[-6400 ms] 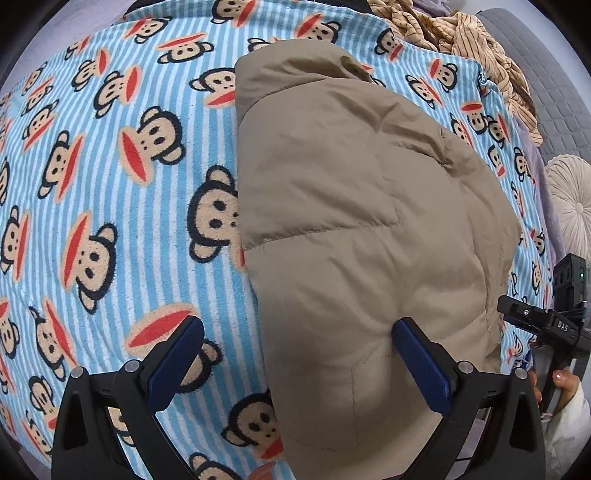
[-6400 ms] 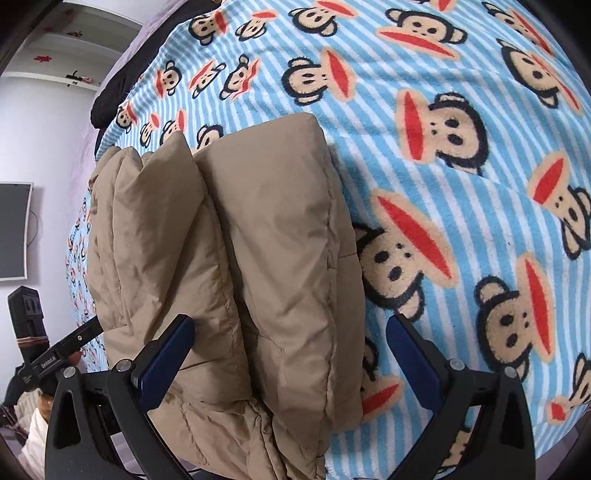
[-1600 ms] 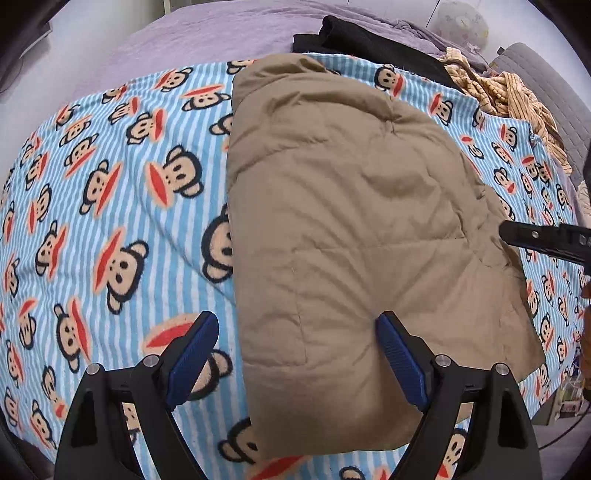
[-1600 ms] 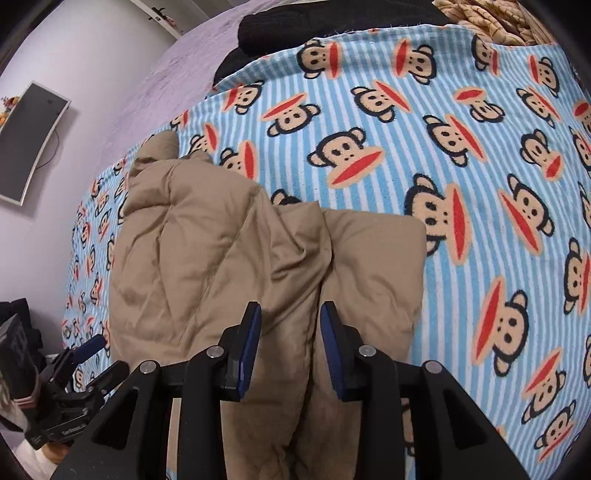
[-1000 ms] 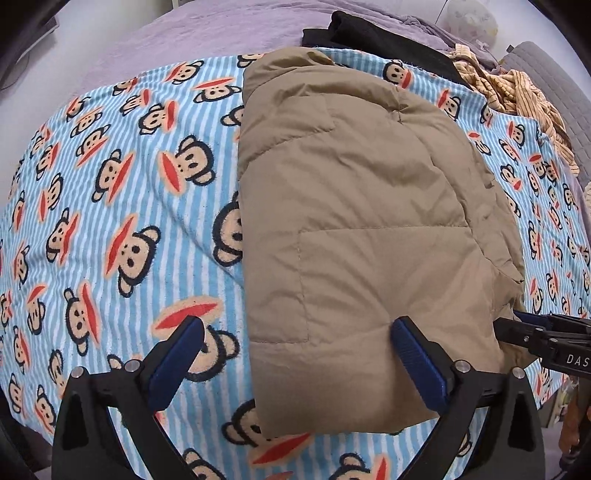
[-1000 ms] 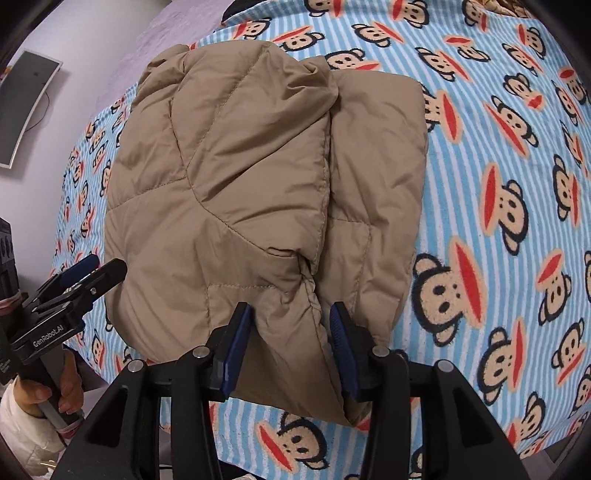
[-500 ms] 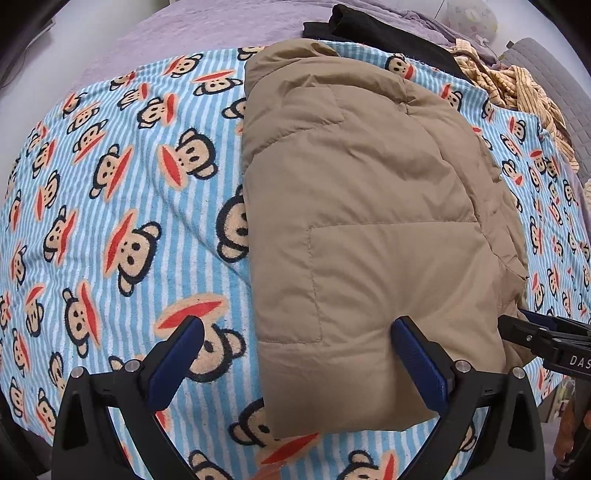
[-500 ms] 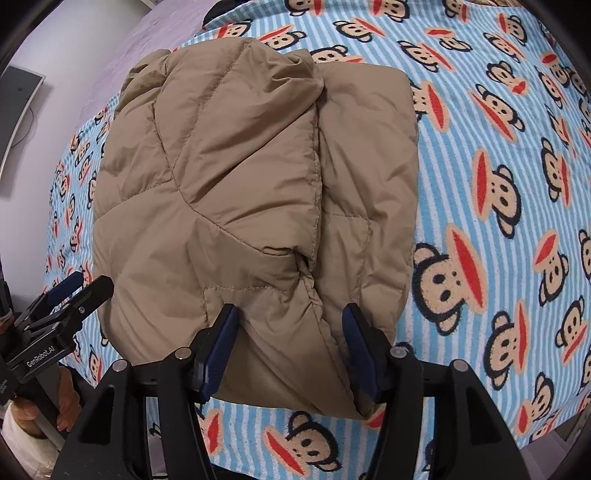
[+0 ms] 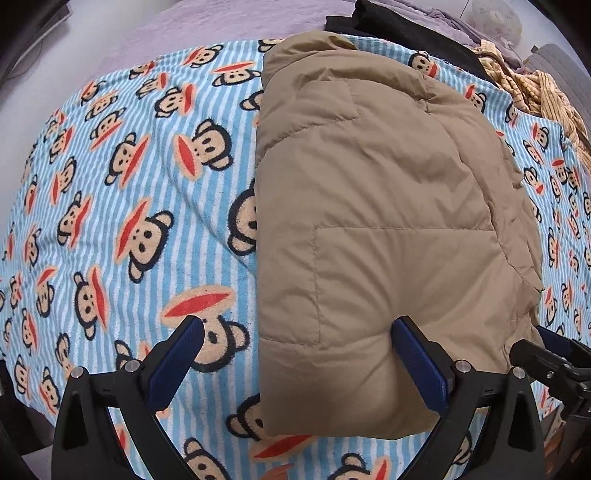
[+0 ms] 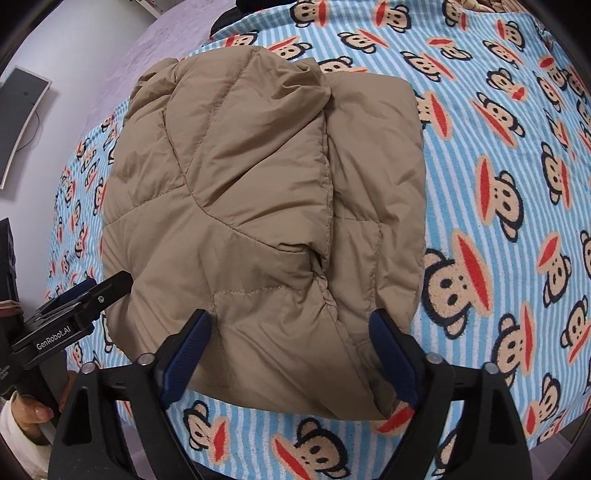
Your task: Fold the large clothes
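A tan puffer jacket [image 9: 384, 206] lies folded on a blue striped monkey-print blanket [image 9: 122, 206]. My left gripper [image 9: 295, 354] hangs open over the jacket's near left corner, its pads clear of the cloth. In the right wrist view the same jacket [image 10: 258, 206] shows a folded layer on top. My right gripper [image 10: 291, 347] is over the jacket's near edge, and its jaws are opening wide. The cloth lies between them, but the pads do not press it. Each gripper shows at the edge of the other's view: the right gripper [image 9: 554, 358], the left gripper [image 10: 81, 299].
A black garment [image 9: 399, 22] and a yellow striped cloth [image 9: 535, 92] lie at the bed's far end. A purple sheet [image 9: 184, 29] shows beyond the blanket. A monitor [image 10: 18, 122] hangs on the wall at left. A hand [image 10: 33, 410] holds the left gripper.
My right gripper's jaws have spread from a narrow pinch on the jacket's near edge to wide apart, letting the cloth go. The left gripper stays open and in place.
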The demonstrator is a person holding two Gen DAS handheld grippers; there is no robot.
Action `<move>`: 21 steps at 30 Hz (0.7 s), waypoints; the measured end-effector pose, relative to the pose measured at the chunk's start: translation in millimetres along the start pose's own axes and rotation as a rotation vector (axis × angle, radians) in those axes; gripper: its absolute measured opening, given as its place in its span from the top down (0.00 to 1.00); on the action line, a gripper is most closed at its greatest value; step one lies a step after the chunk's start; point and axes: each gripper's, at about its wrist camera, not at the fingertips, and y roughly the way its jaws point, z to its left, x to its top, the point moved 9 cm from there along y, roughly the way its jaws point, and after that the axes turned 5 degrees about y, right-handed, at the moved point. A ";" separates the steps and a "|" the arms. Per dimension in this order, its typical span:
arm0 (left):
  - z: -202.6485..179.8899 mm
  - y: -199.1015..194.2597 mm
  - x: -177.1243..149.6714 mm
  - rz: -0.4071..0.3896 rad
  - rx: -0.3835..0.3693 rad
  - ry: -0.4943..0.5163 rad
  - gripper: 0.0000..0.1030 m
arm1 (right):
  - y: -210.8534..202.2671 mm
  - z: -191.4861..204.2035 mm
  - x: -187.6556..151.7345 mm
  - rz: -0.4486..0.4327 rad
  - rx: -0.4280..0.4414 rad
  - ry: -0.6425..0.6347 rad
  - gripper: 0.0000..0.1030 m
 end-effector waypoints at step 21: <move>-36.4 -147.3 -49.7 -0.168 0.132 -0.089 0.01 | -118.5 -18.8 -19.9 -0.094 0.006 -0.158 0.00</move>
